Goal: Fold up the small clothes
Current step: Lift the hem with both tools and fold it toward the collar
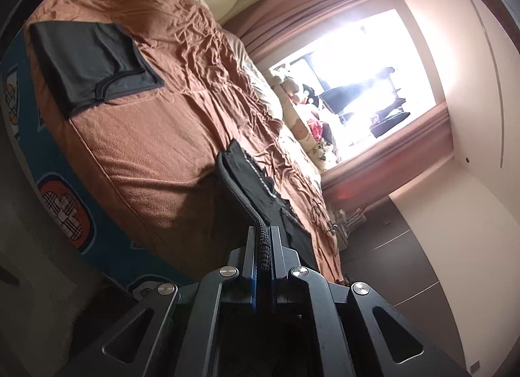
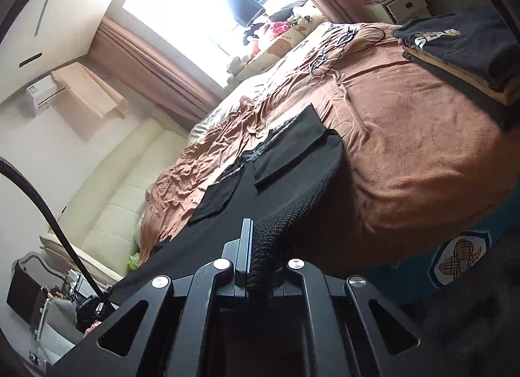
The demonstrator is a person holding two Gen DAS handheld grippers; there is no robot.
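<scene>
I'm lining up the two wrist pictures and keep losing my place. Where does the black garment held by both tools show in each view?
Left wrist: the black garment rises from the left tool at bottom centre, edge-on over the brown bedspread.
Right wrist: it spreads from the right tool up through the centre.
Shared landmark: the bright window.
</scene>
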